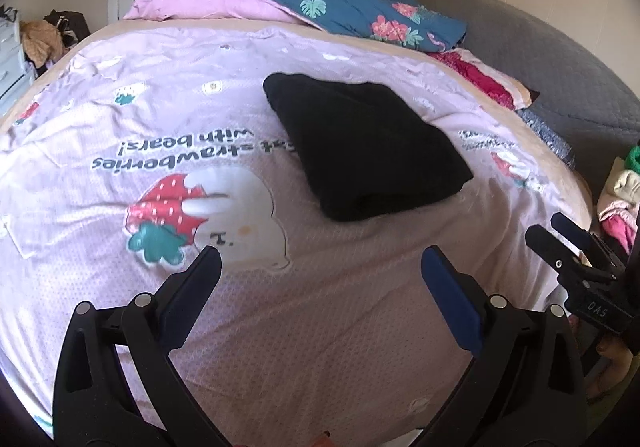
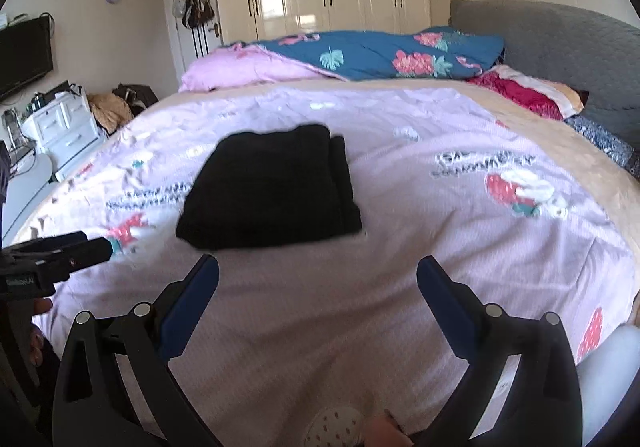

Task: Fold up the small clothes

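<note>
Folded black garment (image 1: pixel 366 149) on pink bedspread (image 1: pixel 280 327), tongs apart

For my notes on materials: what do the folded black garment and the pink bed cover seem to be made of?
Black garment: probably a soft, thick knit or fleece; matte, no sheen, rounded bulky fold edges. Pink bed cover: apparently thin woven cotton, matte, finely dotted texture, small wrinkles, printed cartoon.

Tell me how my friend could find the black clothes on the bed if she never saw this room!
Start at the big bed with the pale pink sheet printed with strawberries and bears. Near its middle, in front of both open grippers, lies the black garment, folded into a neat, thick rectangle. It is the only plain dark thing on the sheet; the pink and blue flowery quilt is heaped far behind it.
</note>
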